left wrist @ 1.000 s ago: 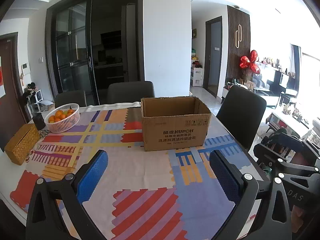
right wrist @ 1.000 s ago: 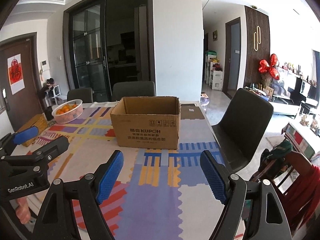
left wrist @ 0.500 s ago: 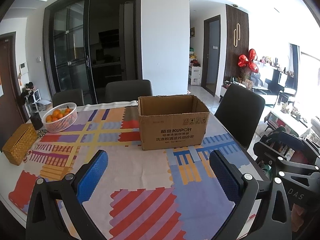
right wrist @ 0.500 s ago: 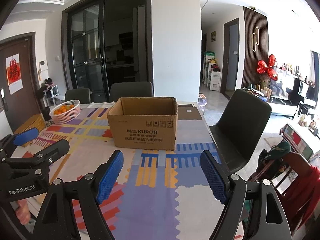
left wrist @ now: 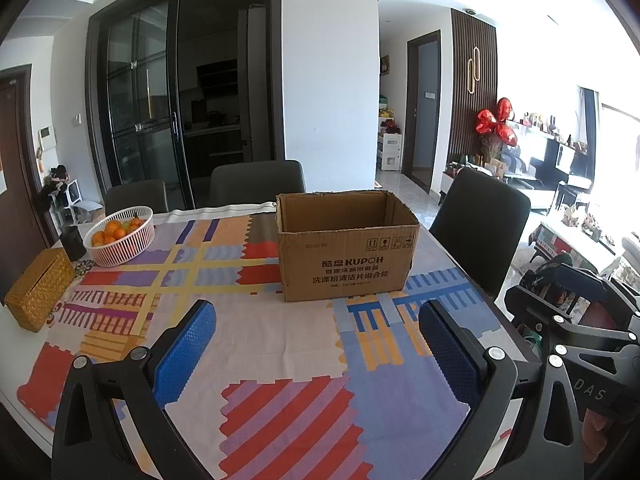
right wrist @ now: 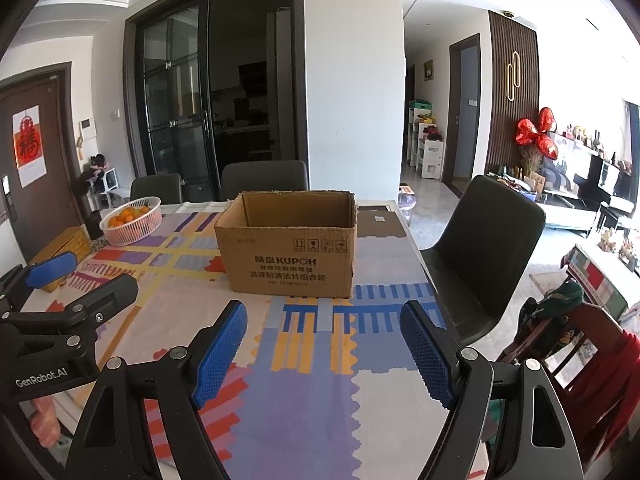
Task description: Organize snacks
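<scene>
1. Two hand-held grippers hover side by side over the near part of a dining table (left wrist: 24, 392) covered by a colourful patchwork tablecloth (left wrist: 280, 344).
2. The left gripper (left wrist: 316, 344) has its blue-padded jaws spread wide, with nothing between them.
3. The right gripper (right wrist: 324, 348) likewise stands wide apart and empty.
4. An open-topped cardboard box (left wrist: 346, 256), printed "KUPOH", sits upright on the cloth ahead of both grippers, well apart from them.
5. A white basket of oranges (left wrist: 120, 236) rests at the table's far left, near a woven tissue box (left wrist: 38, 288).
6. No snacks show; the box's inside is hidden.
</scene>
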A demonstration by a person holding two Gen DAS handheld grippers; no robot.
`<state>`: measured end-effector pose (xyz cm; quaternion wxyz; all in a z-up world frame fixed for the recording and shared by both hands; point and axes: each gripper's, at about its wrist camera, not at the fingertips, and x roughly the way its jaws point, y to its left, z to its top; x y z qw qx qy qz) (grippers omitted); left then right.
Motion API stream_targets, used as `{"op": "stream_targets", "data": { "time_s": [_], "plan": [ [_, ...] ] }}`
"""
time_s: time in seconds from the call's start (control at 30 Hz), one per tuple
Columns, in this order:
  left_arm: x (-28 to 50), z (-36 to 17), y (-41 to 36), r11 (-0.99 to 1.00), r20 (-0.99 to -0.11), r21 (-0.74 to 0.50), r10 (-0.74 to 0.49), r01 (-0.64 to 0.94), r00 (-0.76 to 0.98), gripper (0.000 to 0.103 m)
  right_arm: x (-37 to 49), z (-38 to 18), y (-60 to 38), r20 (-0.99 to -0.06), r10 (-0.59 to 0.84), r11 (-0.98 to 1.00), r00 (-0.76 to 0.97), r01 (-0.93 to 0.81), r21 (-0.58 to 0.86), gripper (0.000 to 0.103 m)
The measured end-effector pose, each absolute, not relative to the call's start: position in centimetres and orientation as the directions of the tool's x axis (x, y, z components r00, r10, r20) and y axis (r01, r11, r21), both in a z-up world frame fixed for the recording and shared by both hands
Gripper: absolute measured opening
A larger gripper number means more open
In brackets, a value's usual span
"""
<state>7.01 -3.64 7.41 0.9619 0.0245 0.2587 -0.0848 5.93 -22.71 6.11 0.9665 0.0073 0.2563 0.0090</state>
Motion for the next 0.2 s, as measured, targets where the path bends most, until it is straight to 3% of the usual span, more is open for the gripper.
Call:
{"op": "stream_targets", "data": {
  "time_s": [0.2],
  "plan": [
    [7.41, 7.47, -3.59, 0.985, -0.505, 0.0, -0.148, 0.171, 0.85, 0.103, 6.0, 6.01, -22.64, -0.498, 0.021, 1.0, 0.867, -0.014, 0.018, 0.08]
  ]
}}
